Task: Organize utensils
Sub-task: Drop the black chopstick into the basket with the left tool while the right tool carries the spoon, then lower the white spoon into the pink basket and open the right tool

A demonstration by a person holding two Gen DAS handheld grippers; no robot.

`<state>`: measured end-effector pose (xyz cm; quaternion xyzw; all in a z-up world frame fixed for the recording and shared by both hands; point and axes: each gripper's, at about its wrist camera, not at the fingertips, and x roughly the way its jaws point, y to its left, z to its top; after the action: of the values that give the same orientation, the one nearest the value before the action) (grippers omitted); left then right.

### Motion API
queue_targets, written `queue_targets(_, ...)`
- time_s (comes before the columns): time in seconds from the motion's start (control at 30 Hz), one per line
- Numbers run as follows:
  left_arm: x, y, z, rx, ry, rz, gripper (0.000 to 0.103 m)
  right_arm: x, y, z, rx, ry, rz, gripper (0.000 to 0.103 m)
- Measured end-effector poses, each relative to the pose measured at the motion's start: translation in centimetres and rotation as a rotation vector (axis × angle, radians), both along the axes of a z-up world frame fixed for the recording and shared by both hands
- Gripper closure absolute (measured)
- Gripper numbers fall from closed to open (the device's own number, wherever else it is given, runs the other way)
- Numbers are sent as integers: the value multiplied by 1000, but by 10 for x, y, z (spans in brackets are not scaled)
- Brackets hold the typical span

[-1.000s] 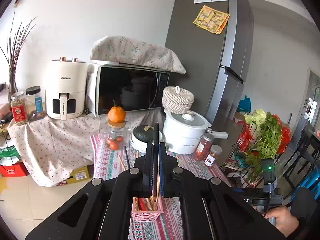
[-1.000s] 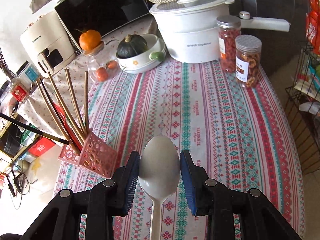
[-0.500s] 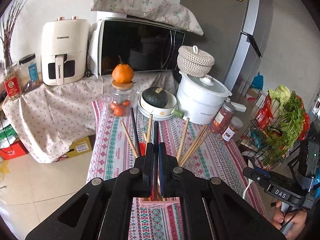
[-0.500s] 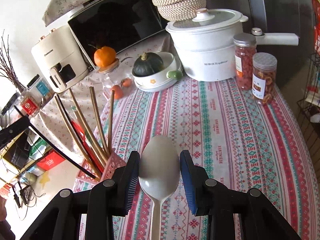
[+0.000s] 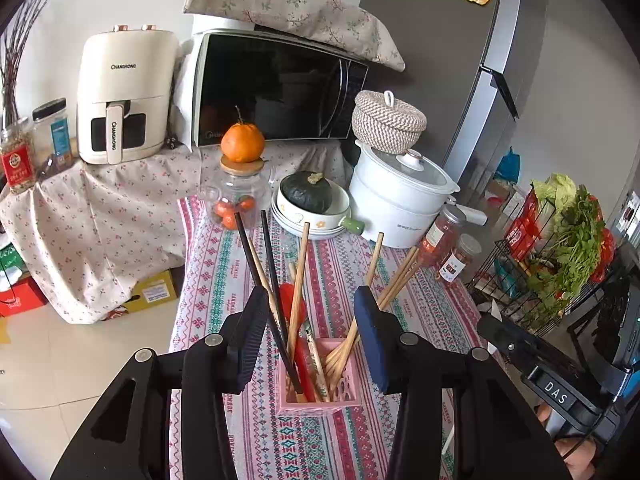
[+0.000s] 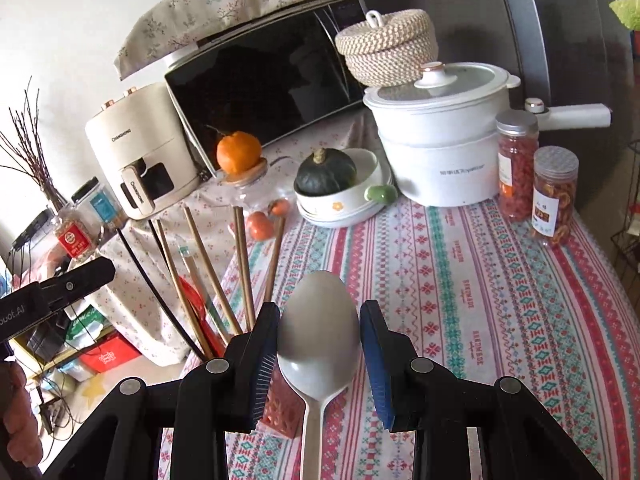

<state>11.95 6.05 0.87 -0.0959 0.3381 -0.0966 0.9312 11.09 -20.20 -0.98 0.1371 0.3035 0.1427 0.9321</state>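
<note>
A pink utensil basket [image 5: 316, 394] stands on the patterned tablecloth and holds several wooden chopsticks [image 5: 298, 288], two black chopsticks [image 5: 256, 264] and a red utensil [image 5: 294, 312]. My left gripper [image 5: 310, 334] is open just above the basket, its jaws on either side of the sticks, holding nothing. My right gripper [image 6: 320, 350] is shut on a white spoon [image 6: 318, 330], bowl pointing forward, just right of the basket [image 6: 282, 408] and its chopsticks [image 6: 208, 276].
At the table's back stand a glass jar with an orange [image 5: 242, 184], a bowl with a dark squash [image 5: 310, 200], a white pot [image 5: 400, 200] and two snack jars [image 6: 536, 188]. A microwave and air fryer sit behind. A vegetable rack [image 5: 560, 248] is on the right.
My left gripper was shut on a black chopstick; it has lowered it into the basket and opened. My right gripper, still holding the spoon, has moved closer to the basket.
</note>
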Motion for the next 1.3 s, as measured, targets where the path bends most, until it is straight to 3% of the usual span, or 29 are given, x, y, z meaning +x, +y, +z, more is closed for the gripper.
queue_targets(0.2,-7,22,-11,-31,110,31,48,-9,25,8,-2,-141,-75,67)
queue_targets(0.47,-15,56,-47,16,288,110,47,-14,63,14,-5,-329,-237,66)
queue_targets(0.57,-16,70,-52,22,315,139,47,-10,80,8,3,-380,-285,66)
queue_targets(0.9,-12,83,-58,21,353,140,47,-12,121,-19,-110,-527,-399,65)
queue_targets(1.1,-9,85,-59,13,366,142,47,-20,142,-25,-124,-551,-334,63)
queue_targets(1.2,-8,87,-59,9,368,153,47,-19,139,-26,-100,-527,-314,44)
queue_targets(1.3,-8,87,-58,9,365,156,47,-16,129,-23,-82,-477,-317,41)
